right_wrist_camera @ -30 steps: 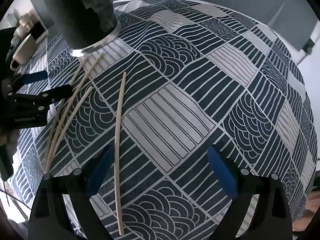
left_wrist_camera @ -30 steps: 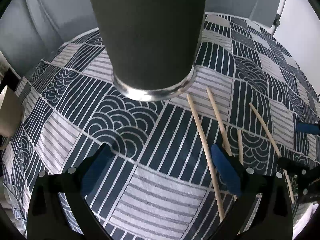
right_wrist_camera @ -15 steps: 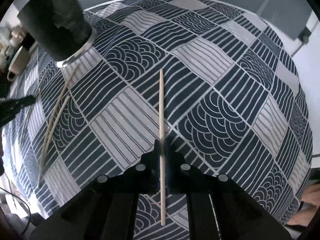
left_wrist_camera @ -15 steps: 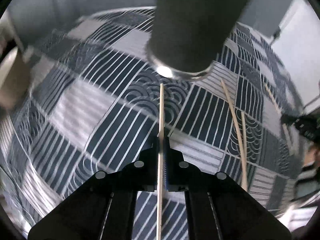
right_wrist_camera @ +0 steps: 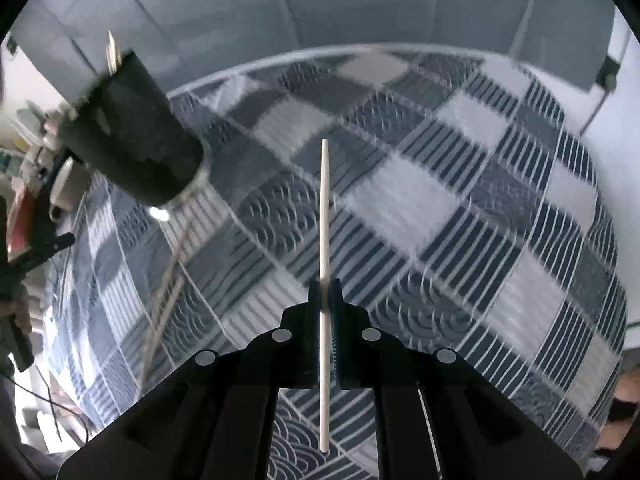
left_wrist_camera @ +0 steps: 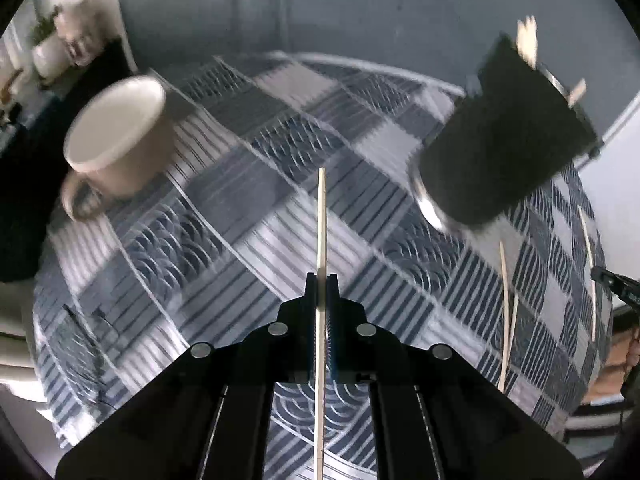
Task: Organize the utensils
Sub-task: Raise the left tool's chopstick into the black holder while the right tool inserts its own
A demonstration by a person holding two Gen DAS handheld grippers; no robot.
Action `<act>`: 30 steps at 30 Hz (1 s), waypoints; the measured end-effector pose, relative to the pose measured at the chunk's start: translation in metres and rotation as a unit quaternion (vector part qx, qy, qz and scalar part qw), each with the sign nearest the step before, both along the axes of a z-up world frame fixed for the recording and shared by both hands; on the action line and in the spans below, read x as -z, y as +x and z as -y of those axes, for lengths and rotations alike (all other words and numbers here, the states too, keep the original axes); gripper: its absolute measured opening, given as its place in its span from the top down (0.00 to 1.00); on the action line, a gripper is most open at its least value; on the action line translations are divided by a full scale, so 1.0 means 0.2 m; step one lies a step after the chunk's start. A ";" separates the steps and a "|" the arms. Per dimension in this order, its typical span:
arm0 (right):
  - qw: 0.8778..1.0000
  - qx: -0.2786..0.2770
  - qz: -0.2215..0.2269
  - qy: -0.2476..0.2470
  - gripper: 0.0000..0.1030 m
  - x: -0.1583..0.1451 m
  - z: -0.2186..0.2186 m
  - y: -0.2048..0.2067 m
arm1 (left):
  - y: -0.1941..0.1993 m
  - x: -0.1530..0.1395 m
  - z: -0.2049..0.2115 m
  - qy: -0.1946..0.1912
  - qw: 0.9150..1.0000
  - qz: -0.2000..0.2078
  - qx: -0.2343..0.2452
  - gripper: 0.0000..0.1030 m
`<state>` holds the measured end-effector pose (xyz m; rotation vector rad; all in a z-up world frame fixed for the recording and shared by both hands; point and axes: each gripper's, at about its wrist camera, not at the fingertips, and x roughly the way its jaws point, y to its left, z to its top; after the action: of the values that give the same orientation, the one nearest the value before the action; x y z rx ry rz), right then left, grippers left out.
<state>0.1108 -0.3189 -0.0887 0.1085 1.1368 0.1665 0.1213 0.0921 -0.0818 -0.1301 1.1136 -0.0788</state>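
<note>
My desk [right_wrist_camera: 460,200] wears a navy-and-white patterned cloth [left_wrist_camera: 248,216]; behind it stands a grey wall [right_wrist_camera: 360,4], a potted plant [left_wrist_camera: 46,46] far left.

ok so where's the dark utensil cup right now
In the left wrist view the dark cup stands on the patterned cloth at upper right, chopstick tips poking from its top, loose chopsticks lying just below it.

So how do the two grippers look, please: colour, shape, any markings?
Both the left gripper and the right gripper are matte black, with angular fingers narrowing forward, blue ribbed pads and round silver discs along each finger. No cables or sleeves show.
</note>
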 end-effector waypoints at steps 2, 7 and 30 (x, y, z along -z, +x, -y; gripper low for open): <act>1.000 -0.002 0.019 0.004 0.96 -0.09 0.01 0.04 | 0.04 -0.08 -0.03 0.011 1.000 0.017 -0.009 0.95; 0.998 -0.008 0.057 0.004 0.96 -0.26 0.01 0.14 | 0.13 -0.25 -0.06 0.040 0.997 0.055 -0.022 0.95; 0.982 -0.074 0.170 0.047 0.95 -0.82 -0.35 0.44 | 0.38 -0.82 0.32 -0.008 0.987 0.161 0.013 0.95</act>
<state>0.1997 -0.2493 0.0749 0.0757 0.7961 0.3579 0.1973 0.0289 0.0829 -0.1132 0.7922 -0.1267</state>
